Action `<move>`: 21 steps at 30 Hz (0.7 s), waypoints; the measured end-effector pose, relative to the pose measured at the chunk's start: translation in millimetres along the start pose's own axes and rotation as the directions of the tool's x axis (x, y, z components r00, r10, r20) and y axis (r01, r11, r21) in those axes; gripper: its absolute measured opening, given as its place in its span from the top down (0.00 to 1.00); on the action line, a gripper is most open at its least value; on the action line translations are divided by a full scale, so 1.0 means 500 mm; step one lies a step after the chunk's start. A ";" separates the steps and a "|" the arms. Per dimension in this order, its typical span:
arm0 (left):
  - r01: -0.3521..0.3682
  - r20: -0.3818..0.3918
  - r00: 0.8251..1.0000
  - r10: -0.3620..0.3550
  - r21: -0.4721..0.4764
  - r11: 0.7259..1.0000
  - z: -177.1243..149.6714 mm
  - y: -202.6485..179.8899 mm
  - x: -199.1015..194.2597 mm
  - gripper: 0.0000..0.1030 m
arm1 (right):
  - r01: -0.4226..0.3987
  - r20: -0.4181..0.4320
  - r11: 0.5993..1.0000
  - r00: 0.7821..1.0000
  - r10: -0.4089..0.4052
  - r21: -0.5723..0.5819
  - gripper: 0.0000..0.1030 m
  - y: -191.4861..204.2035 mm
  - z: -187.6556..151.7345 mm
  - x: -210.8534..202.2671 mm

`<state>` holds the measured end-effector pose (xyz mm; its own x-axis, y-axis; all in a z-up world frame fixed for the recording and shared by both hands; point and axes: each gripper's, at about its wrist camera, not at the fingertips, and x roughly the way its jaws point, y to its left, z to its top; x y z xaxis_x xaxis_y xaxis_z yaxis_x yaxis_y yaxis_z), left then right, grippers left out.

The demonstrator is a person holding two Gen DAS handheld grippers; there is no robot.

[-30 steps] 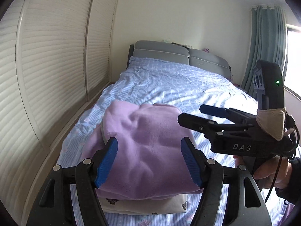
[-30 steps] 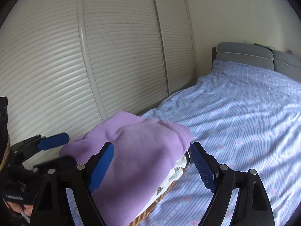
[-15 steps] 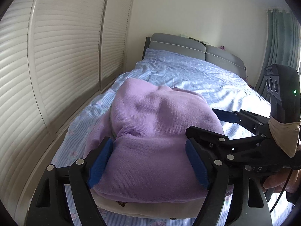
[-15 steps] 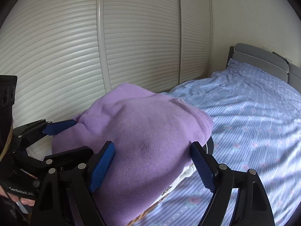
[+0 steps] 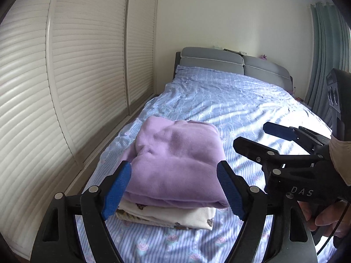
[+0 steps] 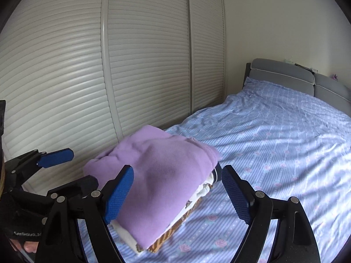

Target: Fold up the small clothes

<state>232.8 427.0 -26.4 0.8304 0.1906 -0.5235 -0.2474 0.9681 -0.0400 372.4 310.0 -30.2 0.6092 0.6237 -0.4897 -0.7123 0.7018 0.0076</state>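
A folded lilac garment [image 5: 175, 160] lies on top of a small stack of folded clothes, with a white printed piece [image 5: 175, 215] under it, on the blue bed. It also shows in the right wrist view [image 6: 162, 175]. My left gripper [image 5: 173, 192] is open and empty, just short of the stack's near edge. My right gripper [image 6: 178, 194] is open and empty, at the stack's other side; it also shows in the left wrist view [image 5: 258, 138]. The left gripper shows in the right wrist view [image 6: 65, 168].
The bed sheet [image 5: 230, 105] is blue with small flowers and runs to a grey headboard [image 5: 219, 62]. White slatted wardrobe doors [image 6: 109, 65] stand close along the bed's left side. A teal curtain [image 5: 326, 54] hangs at the right.
Both grippers have drawn back from the stack, which was close between their fingers half a second ago. The lilac garment now rests free on the pile.
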 end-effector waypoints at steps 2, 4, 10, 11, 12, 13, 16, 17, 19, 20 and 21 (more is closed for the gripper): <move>-0.024 0.011 1.000 0.024 0.018 1.000 -0.004 -0.027 -0.044 0.22 | 0.018 0.011 1.000 1.000 -0.018 -0.006 0.19 0.008 -0.004 -0.053; -0.036 0.009 0.999 0.036 0.019 0.999 -0.006 -0.053 -0.085 0.21 | 0.048 0.023 0.999 0.999 -0.048 -0.008 0.19 0.013 -0.013 -0.111; -0.014 0.030 0.999 0.013 0.022 1.000 -0.039 -0.157 -0.221 0.15 | 0.110 0.062 0.993 0.992 -0.113 0.044 0.19 -0.004 -0.054 -0.302; -0.009 0.033 0.999 0.008 0.022 1.000 -0.046 -0.176 -0.242 0.15 | 0.124 0.071 0.991 0.989 -0.128 0.051 0.19 -0.009 -0.063 -0.335; 0.002 0.039 0.999 -0.003 0.021 1.000 -0.056 -0.194 -0.264 0.15 | 0.141 0.079 0.988 0.986 -0.146 0.056 0.19 -0.014 -0.073 -0.368; 0.020 0.044 0.999 -0.021 0.021 1.000 -0.064 -0.214 -0.285 0.14 | 0.156 0.086 0.986 0.983 -0.161 0.062 0.19 -0.020 -0.083 -0.402; 0.043 0.056 0.997 -0.045 0.029 0.999 -0.084 -0.280 -0.344 0.12 | 0.202 0.098 0.975 0.973 -0.211 0.094 0.18 -0.045 -0.118 -0.499; 0.046 0.058 0.997 -0.048 0.036 0.998 -0.091 -0.302 -0.362 0.10 | 0.218 0.101 0.971 0.968 -0.228 0.102 0.15 -0.056 -0.132 -0.530; 0.053 0.061 0.997 -0.056 0.042 0.998 -0.103 -0.344 -0.394 0.08 | 0.264 0.106 0.958 0.955 -0.275 0.113 0.12 -0.072 -0.161 -0.595; 0.062 0.058 0.996 -0.065 0.046 0.997 -0.109 -0.365 -0.407 0.08 | 0.289 0.102 0.950 0.948 -0.302 0.120 0.12 -0.082 -0.177 -0.627; 0.067 0.059 0.996 -0.070 0.051 0.996 -0.117 -0.384 -0.421 0.06 | 0.311 0.100 0.942 0.941 -0.324 0.130 0.12 -0.095 -0.194 -0.659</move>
<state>76.3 191.3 41.7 0.8736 0.1314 -0.4686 -0.1651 0.9858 -0.0314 171.7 37.8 46.4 0.8387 0.3935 -0.3763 -0.4360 0.8994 -0.0313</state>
